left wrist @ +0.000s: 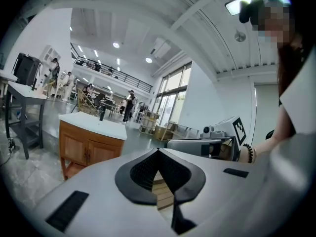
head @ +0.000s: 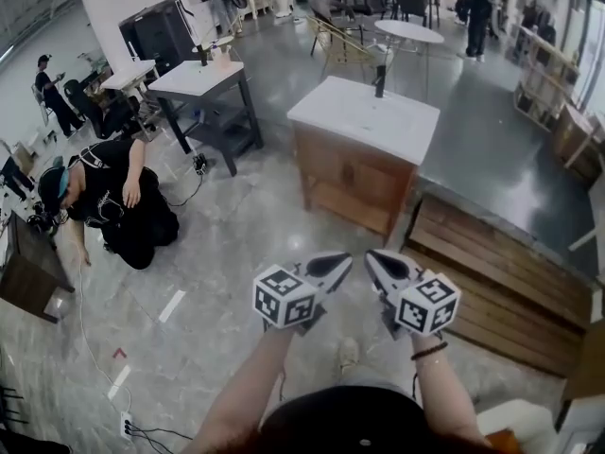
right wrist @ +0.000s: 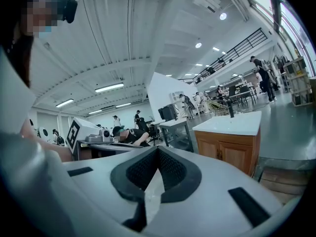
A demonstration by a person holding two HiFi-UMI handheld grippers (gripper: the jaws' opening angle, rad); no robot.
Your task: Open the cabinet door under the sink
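Fingers are pressing shut, empty, on left gripper and right gripper. Brown wooden cabinet door is looking rigid and light-swinging, so I'd be hooking its small inner-edge knob.

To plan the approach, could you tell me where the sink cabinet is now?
In the head view the sink cabinet stands right of centre, right of the white-topped work table, with a wooden pallet at its lower right.

My right hand-held gripper has its jaws pressed together with nothing between them. Ahead to the right, well apart, I see the wooden sink cabinet, both doors closed, under a white basin top with a dark tap.
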